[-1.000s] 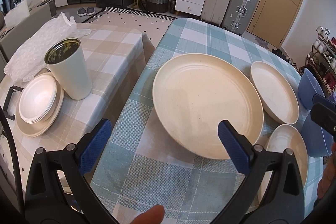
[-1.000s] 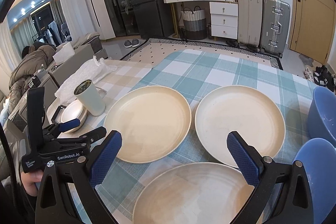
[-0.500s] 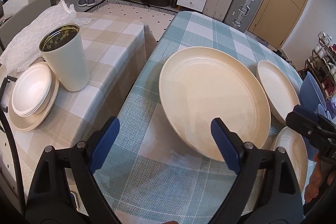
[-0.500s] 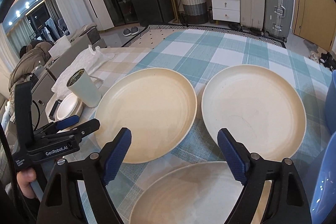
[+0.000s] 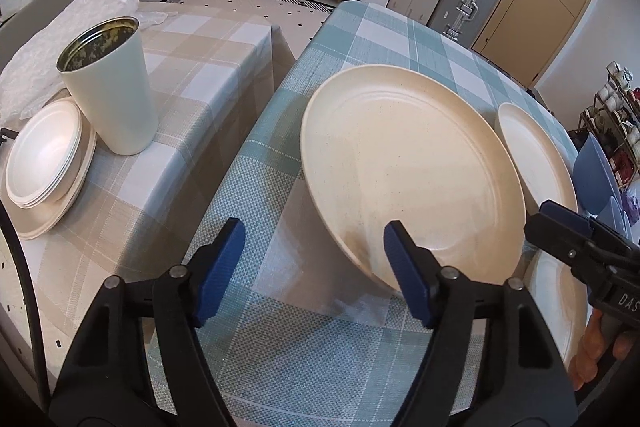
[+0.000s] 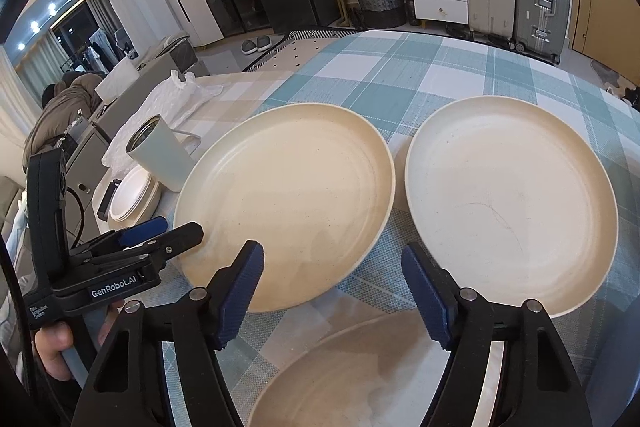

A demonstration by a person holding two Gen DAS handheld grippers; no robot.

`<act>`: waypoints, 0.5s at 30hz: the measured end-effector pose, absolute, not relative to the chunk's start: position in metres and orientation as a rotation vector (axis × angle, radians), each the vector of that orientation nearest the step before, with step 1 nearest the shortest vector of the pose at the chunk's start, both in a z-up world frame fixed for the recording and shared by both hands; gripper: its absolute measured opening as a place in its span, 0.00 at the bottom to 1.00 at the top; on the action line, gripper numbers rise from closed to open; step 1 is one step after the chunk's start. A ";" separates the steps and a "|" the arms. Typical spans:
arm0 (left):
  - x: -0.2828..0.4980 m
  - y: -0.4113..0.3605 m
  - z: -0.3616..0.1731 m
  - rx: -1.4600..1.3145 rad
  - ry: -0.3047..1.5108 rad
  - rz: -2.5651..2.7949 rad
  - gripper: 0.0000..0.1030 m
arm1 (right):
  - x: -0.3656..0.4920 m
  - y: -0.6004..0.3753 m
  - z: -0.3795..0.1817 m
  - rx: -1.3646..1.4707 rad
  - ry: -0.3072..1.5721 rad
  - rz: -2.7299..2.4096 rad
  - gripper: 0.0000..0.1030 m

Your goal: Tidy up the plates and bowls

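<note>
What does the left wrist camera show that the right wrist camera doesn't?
Only the left wrist view shows the blue bowls at the table's right edge and the shoe rack. Only the right wrist view shows the whole second plate and the near plate under the right gripper. Both show the large beige plate, the white cup and the stacked white dishes.

Three cream plates lay flat on the teal checked cloth: a left plate (image 6: 288,203) mid-frame, a right plate (image 6: 508,203) just beside it (faintly scratched), and a near plate (image 6: 360,379) at the bottom edge, partly shadowed.
</note>
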State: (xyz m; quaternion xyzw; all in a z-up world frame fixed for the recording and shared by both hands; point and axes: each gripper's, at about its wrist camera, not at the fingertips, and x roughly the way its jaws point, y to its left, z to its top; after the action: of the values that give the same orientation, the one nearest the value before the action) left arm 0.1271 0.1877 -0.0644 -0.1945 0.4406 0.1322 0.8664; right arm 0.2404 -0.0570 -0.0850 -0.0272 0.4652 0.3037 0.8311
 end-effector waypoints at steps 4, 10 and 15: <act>0.130 0.186 -0.066 -0.401 0.923 0.273 0.65 | 0.243 -0.052 -0.091 -0.067 1.003 0.642 0.65; 0.129 0.190 -0.067 -0.416 0.916 0.271 0.60 | 0.249 -0.046 -0.096 -0.081 1.018 0.623 0.60; 0.127 0.192 -0.067 -0.411 0.911 0.278 0.53 | 0.252 -0.042 -0.101 -0.102 1.019 0.614 0.56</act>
State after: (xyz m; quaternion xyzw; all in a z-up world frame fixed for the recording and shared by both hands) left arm 0.1269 0.1921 -0.0670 -0.1964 0.4353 0.1326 0.8686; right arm 0.2517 -0.0419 -0.1006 -0.0481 0.4799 0.2891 0.8269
